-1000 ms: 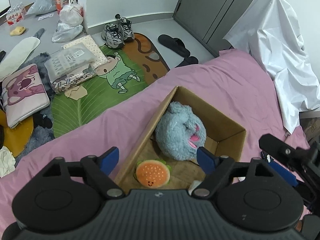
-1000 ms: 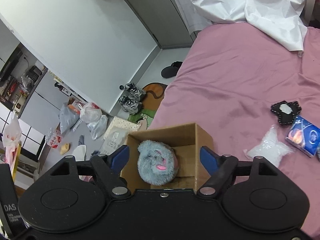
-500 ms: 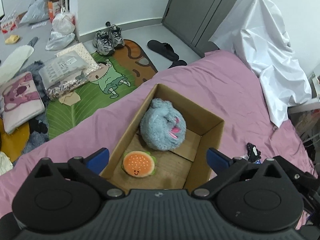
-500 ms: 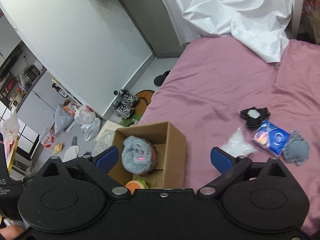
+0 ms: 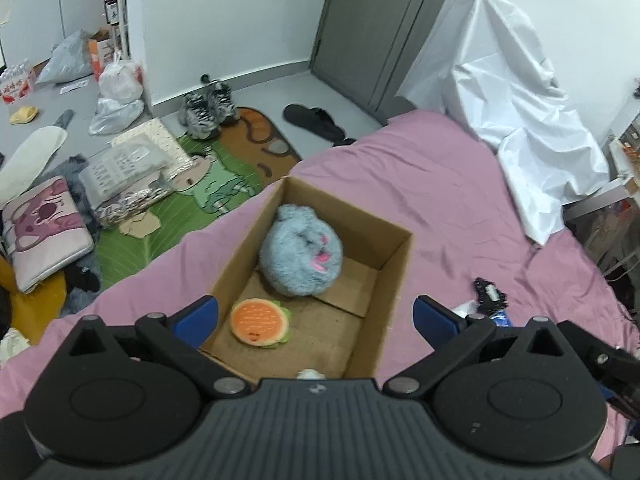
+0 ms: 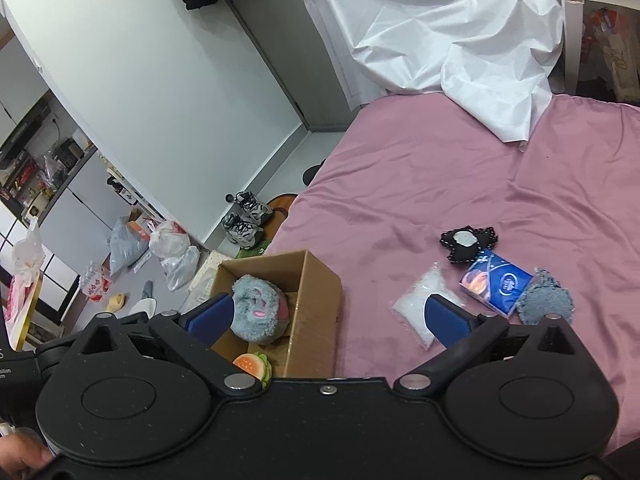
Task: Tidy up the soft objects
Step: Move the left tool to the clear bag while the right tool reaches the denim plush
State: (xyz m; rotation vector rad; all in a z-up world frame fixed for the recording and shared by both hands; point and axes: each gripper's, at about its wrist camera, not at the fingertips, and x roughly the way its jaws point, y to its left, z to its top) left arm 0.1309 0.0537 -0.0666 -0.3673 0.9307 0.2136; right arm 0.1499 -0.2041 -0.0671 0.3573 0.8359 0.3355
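The grey-blue plush ball (image 5: 301,255) lies loose in the cardboard box (image 5: 394,276) on the pink bed (image 5: 440,192), at the far end of the box floor, well ahead of both claws and touched by neither. A second ago it sat framed between the two claws' blue pads, which stood narrower than now; since then both sets of jaws have been spreading, and nothing is between them now. The left claw (image 5: 316,316) stands wide open with the box's near end between its pads, and the orange burger plush (image 5: 260,322) rests on the box floor just ahead of its left pad, a scrap of something white (image 5: 308,374) at the box's near edge half hidden by the claw body. The right claw (image 6: 328,314) is equally open, the box off to its left and the ball just past its left pad. In both views the box looks smaller and farther off than it did, so the claws have drawn back and up from it. I judge the ball's placement done. To the right claw's right, on the bed, lie a clear packet (image 6: 420,304), a blue tissue pack (image 6: 496,282), a black patch (image 6: 466,242) and a grey denim-like piece (image 6: 546,300); the soft ones among them look like the next candidates for the box.
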